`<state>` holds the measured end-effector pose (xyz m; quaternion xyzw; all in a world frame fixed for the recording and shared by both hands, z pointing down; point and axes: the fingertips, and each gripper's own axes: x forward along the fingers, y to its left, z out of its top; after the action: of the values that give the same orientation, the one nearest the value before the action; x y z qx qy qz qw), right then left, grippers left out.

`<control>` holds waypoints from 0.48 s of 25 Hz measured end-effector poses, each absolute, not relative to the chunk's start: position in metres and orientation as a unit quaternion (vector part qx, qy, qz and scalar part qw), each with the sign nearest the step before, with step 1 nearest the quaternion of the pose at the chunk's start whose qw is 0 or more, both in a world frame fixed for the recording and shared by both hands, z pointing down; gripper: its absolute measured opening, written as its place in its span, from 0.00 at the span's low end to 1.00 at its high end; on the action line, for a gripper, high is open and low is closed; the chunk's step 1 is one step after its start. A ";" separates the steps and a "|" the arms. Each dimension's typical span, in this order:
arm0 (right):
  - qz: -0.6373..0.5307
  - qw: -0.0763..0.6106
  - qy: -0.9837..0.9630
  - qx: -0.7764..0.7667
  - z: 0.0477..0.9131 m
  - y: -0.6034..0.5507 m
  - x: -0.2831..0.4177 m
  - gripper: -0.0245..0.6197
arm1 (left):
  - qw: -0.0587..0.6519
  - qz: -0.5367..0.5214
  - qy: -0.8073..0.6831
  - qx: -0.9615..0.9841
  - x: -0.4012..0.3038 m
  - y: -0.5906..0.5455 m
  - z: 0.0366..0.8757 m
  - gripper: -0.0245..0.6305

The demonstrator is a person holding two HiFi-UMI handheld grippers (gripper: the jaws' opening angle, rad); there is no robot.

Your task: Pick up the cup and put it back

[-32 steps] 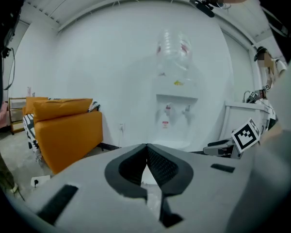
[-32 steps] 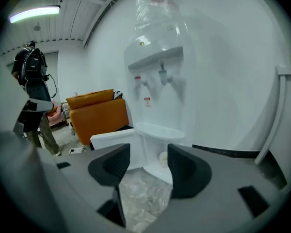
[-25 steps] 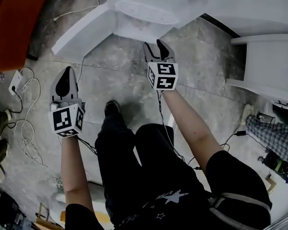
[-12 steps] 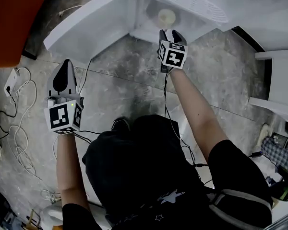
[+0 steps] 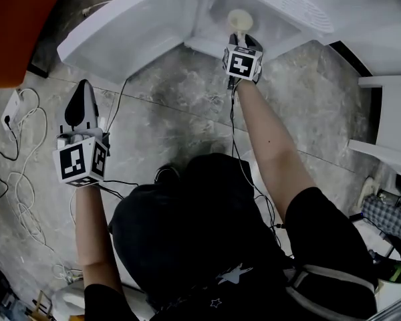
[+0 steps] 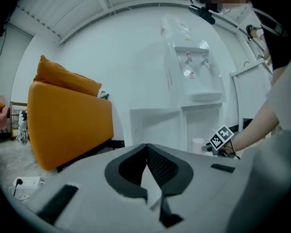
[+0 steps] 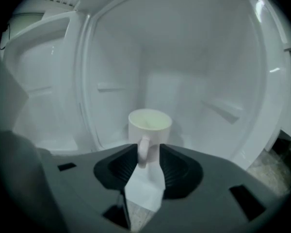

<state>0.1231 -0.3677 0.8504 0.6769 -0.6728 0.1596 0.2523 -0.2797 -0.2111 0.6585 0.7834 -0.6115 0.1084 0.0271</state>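
The right tongs [image 7: 148, 153] are reaching into the white cupboard [image 7: 194, 62]. Their jaws are standing apart, with the handle [image 7: 143, 152] of the cup [image 7: 150, 126] between them. The handle is sitting close to one jaw, with a gap on the other side, so nothing is being squeezed yet. The cup is standing upright on the cupboard's bottom, just in front of the tongs. The left tongs [image 6: 146, 147] are hanging well away over the stone floor [image 5: 167, 112]. Their jaws are pressed together and are holding nothing.

Here is what I think could go wrong. The handle is thin and is not sitting in the middle. When the jaws close, one jaw may push it first and turn or slide the cup. If the tongs are gripping only the handle, the cup may swing down or slip out when it is lifted. The cupboard looks tight, so the cup could bump a wall.

From the head view, the marker cube on the right tongs [image 5: 241, 42] is covering the jaws, and only the top of the cup [image 5: 240, 21] is showing. In the right gripper view, the tongs are hiding the cup's bottom. I cannot tell if anything is in the cup.
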 end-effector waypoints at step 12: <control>0.177 0.234 -0.691 0.660 0.840 -0.357 0.120 0.12 | 0.026 0.108 -0.594 0.797 -0.255 -0.206 0.659 0.05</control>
<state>0.1205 -0.3573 0.8400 0.6602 -0.6915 0.1770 0.2337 -0.2550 -0.2058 0.6586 0.7970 -0.5936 0.1080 0.0259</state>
